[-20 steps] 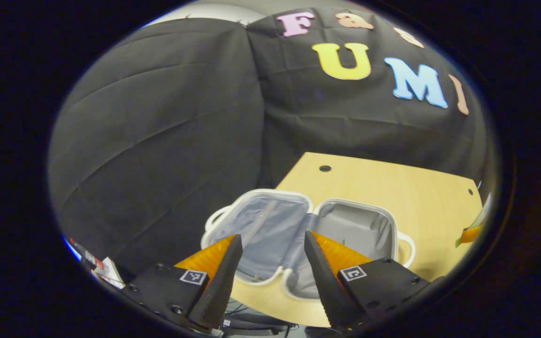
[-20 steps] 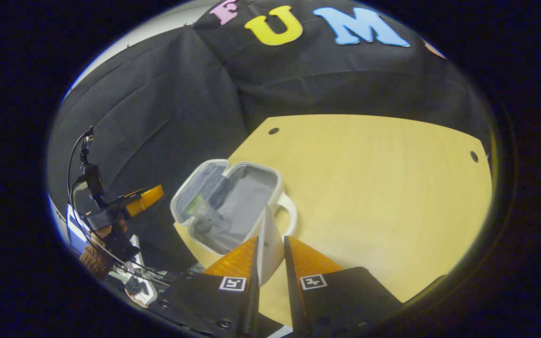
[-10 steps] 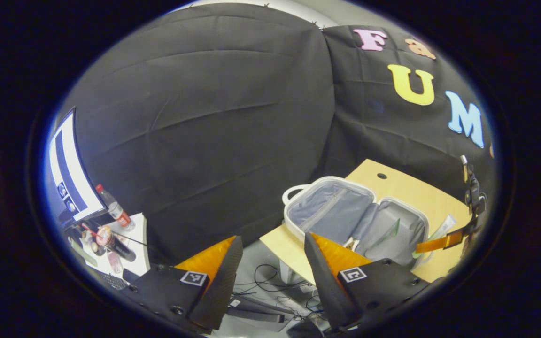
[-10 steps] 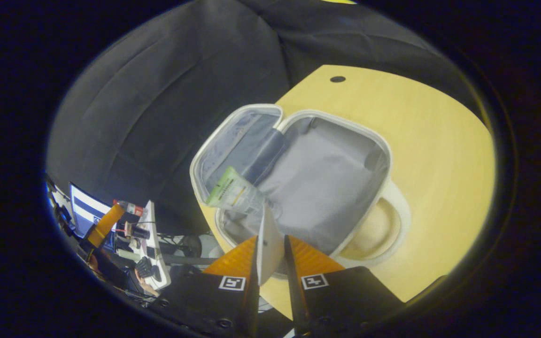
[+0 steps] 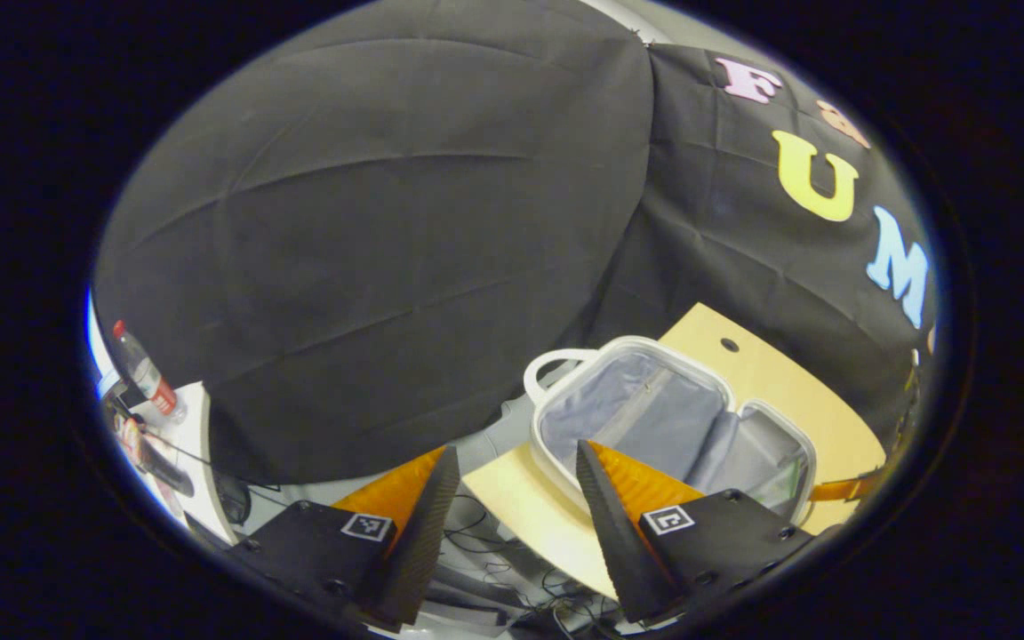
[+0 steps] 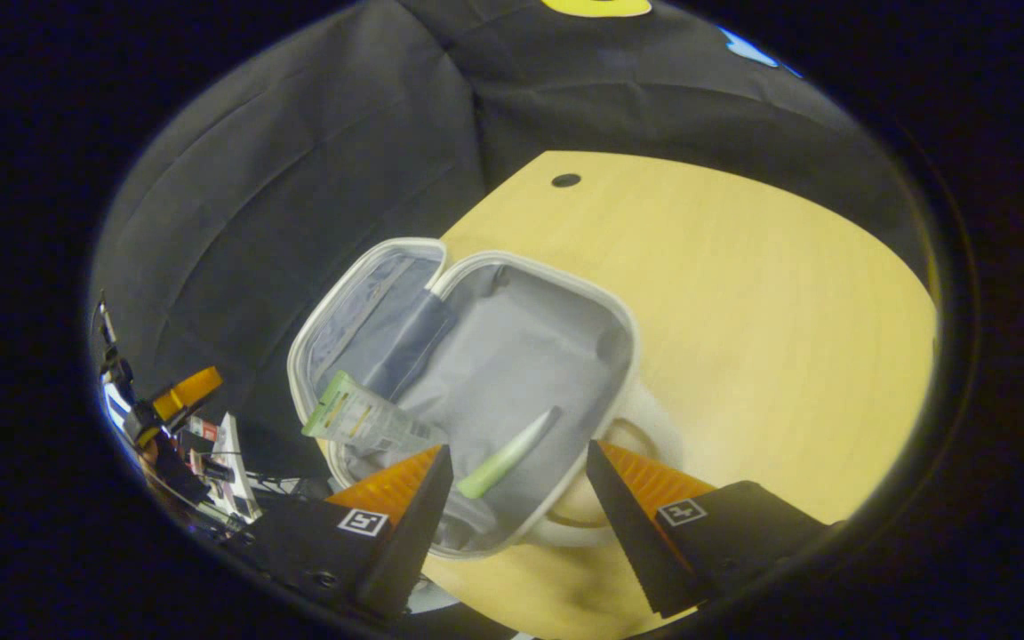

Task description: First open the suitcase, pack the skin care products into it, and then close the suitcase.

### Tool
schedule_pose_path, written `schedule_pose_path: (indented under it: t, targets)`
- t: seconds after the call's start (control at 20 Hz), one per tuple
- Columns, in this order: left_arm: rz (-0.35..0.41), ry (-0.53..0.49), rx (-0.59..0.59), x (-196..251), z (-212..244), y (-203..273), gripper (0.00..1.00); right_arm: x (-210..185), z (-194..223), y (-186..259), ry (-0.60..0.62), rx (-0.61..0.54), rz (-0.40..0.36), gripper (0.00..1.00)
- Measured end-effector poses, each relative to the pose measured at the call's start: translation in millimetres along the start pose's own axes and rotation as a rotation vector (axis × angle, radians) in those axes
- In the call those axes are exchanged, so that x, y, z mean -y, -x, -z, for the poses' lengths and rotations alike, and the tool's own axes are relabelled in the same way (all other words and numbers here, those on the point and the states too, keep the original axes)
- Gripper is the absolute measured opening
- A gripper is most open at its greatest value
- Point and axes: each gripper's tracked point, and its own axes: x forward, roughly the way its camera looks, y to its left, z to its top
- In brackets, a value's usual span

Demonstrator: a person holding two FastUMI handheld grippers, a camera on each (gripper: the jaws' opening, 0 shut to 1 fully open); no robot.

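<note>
Fingers of right gripper [image 6: 512, 498] spread, empty, over open suitcase [image 6: 565, 293] on bench [image 6: 743, 293]; two tubes [image 6: 503, 455] lie inside. Left gripper [image 5: 512, 507] also spread (off bench edge). Risk: lid pinches tube w/ careless closing.

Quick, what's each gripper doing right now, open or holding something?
Left gripper: open, holding nothing.
Right gripper: open, empty, over the suitcase.

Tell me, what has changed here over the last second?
The right gripper opened and let go of the pale green tube, which now lies inside the suitcase beside the clear tube. The left gripper swung away leftward, open as before. The suitcase stayed open.
</note>
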Motion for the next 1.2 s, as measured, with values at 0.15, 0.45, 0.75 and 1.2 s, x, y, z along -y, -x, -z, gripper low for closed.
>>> schedule_pose_path:
  t: [0.15,0.45,0.75,1.2]
  targets:
    - [0.092,0.141,-0.107,-2.4,-27.3,-75.3,0.82,40.4,1.7,28.8,-0.090,0.044,0.082,0.93]
    - [0.088,0.235,-0.331,-27.8,-7.4,-226.8,0.87,125.6,30.4,69.6,-0.313,0.043,0.270,0.93]
    - [0.069,0.154,-0.463,-9.7,19.0,-274.1,0.87,149.6,57.3,84.7,-0.388,0.019,0.378,0.93]
    - [0.078,0.298,-0.520,-4.2,43.7,-302.5,0.87,142.9,68.9,79.9,-0.365,-0.020,0.357,0.94]
